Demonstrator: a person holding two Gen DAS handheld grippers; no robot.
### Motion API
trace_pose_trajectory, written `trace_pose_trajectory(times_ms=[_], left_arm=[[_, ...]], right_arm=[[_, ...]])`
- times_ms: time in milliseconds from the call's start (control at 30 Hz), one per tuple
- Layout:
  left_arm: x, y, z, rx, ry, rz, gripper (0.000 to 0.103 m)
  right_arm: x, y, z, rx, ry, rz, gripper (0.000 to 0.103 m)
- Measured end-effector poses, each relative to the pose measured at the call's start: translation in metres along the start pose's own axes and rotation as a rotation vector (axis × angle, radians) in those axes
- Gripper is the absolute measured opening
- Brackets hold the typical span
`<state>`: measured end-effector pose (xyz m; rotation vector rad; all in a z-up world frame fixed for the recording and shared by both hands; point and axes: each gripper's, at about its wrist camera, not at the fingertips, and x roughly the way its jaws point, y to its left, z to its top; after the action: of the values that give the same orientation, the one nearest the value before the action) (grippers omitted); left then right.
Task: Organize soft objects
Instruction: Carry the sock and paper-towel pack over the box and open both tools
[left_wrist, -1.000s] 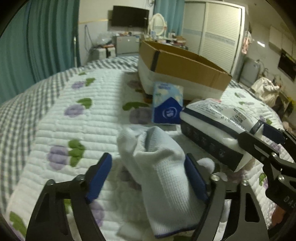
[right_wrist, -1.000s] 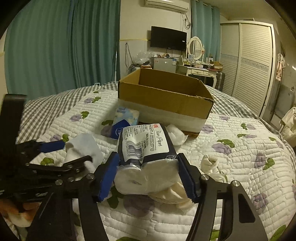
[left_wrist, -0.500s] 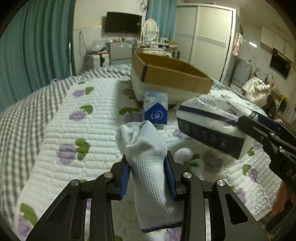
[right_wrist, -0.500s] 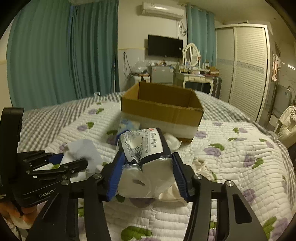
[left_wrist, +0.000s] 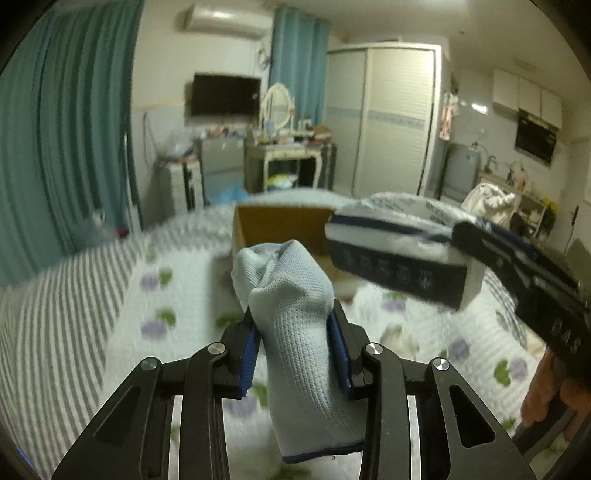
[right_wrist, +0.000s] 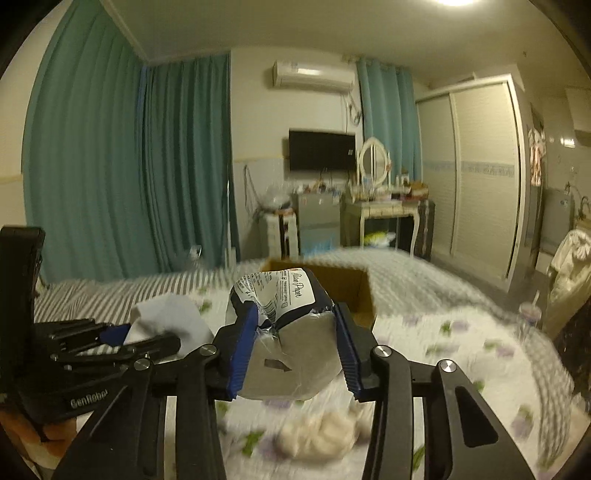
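Observation:
My left gripper (left_wrist: 294, 339) is shut on a white knitted glove (left_wrist: 295, 332) and holds it in the air above the bed. My right gripper (right_wrist: 293, 343) is shut on a pack of tissue paper (right_wrist: 284, 332), also lifted. The pack shows in the left wrist view (left_wrist: 399, 258), to the right of the glove, and the glove shows in the right wrist view (right_wrist: 166, 317), at the left. An open cardboard box (left_wrist: 280, 225) stands on the quilt ahead of both grippers; it shows in the right wrist view too (right_wrist: 351, 284).
The quilted bedspread (left_wrist: 166, 295) with purple flowers lies below. A small white soft thing (right_wrist: 321, 435) lies on it under my right gripper. Teal curtains (right_wrist: 110, 166), a dresser with a mirror (right_wrist: 376, 206) and a wardrobe (right_wrist: 476, 173) stand beyond the bed.
My left gripper closed on the glove. Both grippers rose from the quilt with their loads and moved toward the box. The small blue tissue packet is out of view now.

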<state>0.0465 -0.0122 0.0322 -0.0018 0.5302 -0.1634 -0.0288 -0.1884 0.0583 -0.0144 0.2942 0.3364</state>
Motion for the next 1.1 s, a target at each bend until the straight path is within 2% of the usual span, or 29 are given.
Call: trace_pose_trajectory(times_ms=[167, 300, 500, 567, 667, 733, 767, 833, 933, 1033, 1100], left_arm=[[0.039, -0.003, 0.041, 0.035, -0.029, 0.013, 0.034], [0.09, 0.0, 0.063, 0.032, -0.01, 0.013, 0.034], [0.171, 0.012, 0.077, 0.01, 0.028, 0.031, 0.034], [0.198, 0.018, 0.075, 0.014, 0.055, 0.04, 0.034], [0.219, 0.02, 0.07, 0.026, 0.071, 0.054, 0.036], [0.224, 0.018, 0.067, 0.039, 0.075, 0.064, 0.039], [0.226, 0.016, 0.066, 0.05, 0.086, 0.088, 0.04], [0.226, 0.011, 0.063, 0.075, 0.098, 0.129, 0.056], [0.204, 0.004, 0.062, 0.096, 0.065, 0.141, 0.077], [0.175, 0.002, 0.068, 0.09, 0.037, 0.151, 0.082], [0.148, 0.001, 0.077, 0.075, 0.018, 0.166, 0.082]], right_arm=[[0.035, -0.031, 0.044, 0.058, -0.043, -0.005, 0.042], [0.092, -0.059, 0.061, 0.122, -0.019, 0.014, 0.042], [0.195, -0.073, 0.05, 0.097, 0.083, -0.008, 0.042], [0.221, -0.076, 0.041, 0.092, 0.117, -0.008, 0.042], [0.25, -0.079, 0.028, 0.07, 0.165, -0.003, 0.043], [0.261, -0.08, 0.021, 0.069, 0.194, 0.024, 0.048], [0.263, -0.08, 0.018, 0.07, 0.204, 0.03, 0.056], [0.262, -0.083, 0.015, 0.06, 0.213, 0.013, 0.065], [0.248, -0.085, 0.021, 0.058, 0.2, -0.019, 0.069], [0.222, -0.087, 0.04, 0.049, 0.188, -0.044, 0.079], [0.197, -0.088, 0.058, 0.046, 0.165, -0.061, 0.08]])
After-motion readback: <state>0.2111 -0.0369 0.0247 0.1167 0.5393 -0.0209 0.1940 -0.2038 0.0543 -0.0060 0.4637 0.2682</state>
